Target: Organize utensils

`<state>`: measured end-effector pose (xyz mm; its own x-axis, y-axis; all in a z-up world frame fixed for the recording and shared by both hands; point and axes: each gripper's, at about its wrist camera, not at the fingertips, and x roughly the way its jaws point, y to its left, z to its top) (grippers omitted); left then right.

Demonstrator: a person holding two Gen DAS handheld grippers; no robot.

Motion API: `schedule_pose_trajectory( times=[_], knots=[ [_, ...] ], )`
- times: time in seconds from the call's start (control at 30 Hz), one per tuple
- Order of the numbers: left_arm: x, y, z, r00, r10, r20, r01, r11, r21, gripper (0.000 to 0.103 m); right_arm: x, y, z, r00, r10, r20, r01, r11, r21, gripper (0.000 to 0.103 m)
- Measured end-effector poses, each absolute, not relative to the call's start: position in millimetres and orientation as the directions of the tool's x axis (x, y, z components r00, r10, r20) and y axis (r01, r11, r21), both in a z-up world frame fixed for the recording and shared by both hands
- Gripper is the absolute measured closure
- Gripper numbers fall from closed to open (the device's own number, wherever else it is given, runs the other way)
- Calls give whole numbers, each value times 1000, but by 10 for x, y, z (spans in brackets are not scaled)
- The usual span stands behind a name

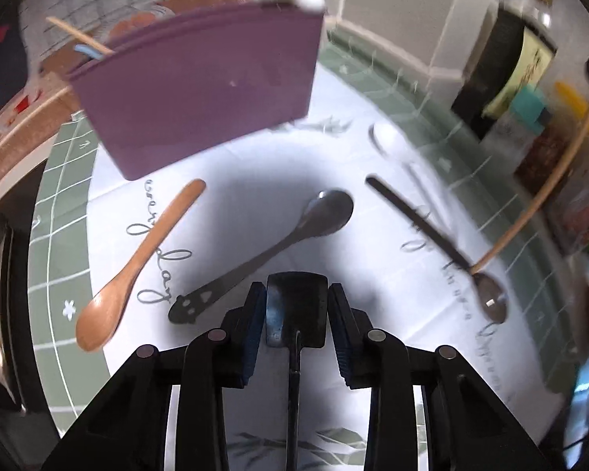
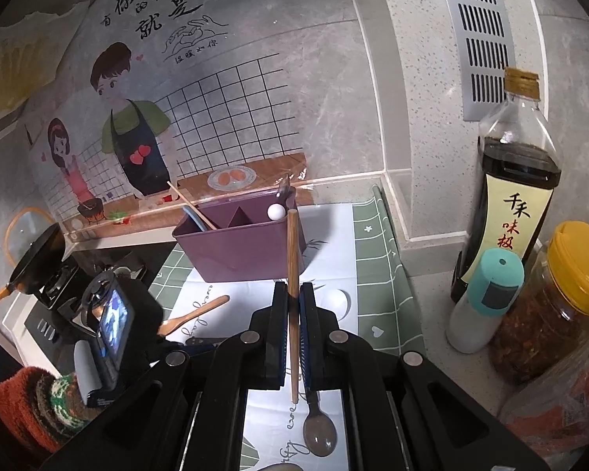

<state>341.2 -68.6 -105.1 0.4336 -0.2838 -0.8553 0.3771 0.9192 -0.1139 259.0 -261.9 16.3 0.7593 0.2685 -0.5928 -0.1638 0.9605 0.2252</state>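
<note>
Now the left gripper (image 1: 297, 316) straddles a black square-headed spatula (image 1: 297, 310), pads not pressing; the right gripper (image 2: 293, 337) pinches a wooden chopstick (image 2: 293, 274), purple plastic caddy (image 2: 239, 251) at twelve o'clock.

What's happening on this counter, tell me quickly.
Utensils are being sorted into the purple caddy. The right gripper is shut on a wooden chopstick, held upright before the caddy. The left gripper has its fingers around a dark spatula head. A wooden spoon and metal spoons lie on the mat.
</note>
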Motion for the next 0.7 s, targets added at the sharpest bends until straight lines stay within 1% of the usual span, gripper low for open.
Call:
schedule_pose_trajectory(
  times=[0.13, 0.23, 0.5, 0.53, 0.57, 0.63, 0.7],
  knots=[
    [3301, -467, -768, 511, -328, -794, 295, 935, -196, 70, 2585, -2589, 194, 763, 274, -585, -178, 960, 218, 98],
    [3219, -328, -553, 556, -361, -749, 266, 931, -251, 70, 2633, -2553, 178, 759, 278, -588, -181, 959, 220, 98],
    [3103, -29, -51, 697, -322, -641, 206, 946, -251, 72, 2808, -2387, 139, 744, 302, -596, -203, 952, 229, 98],
    [3132, -1, 88, 719, -323, -615, 210, 945, -250, 97, 2842, -2356, 178, 749, 304, -589, -205, 951, 230, 98],
    [3172, 22, 235, 739, -326, -590, 215, 943, -252, 99, 2872, -2335, 236, 756, 304, -579, -205, 951, 232, 98],
    [3247, 97, 638, 786, -353, -508, 238, 931, -278, 99, 2931, -2288, 469, 784, 308, -539, -212, 949, 233, 98],
    [3314, 142, 1046, 829, -360, -428, 262, 926, -271, 99, 2976, -2232, 860, 835, 318, -450, -242, 945, 219, 98]
  ],
)
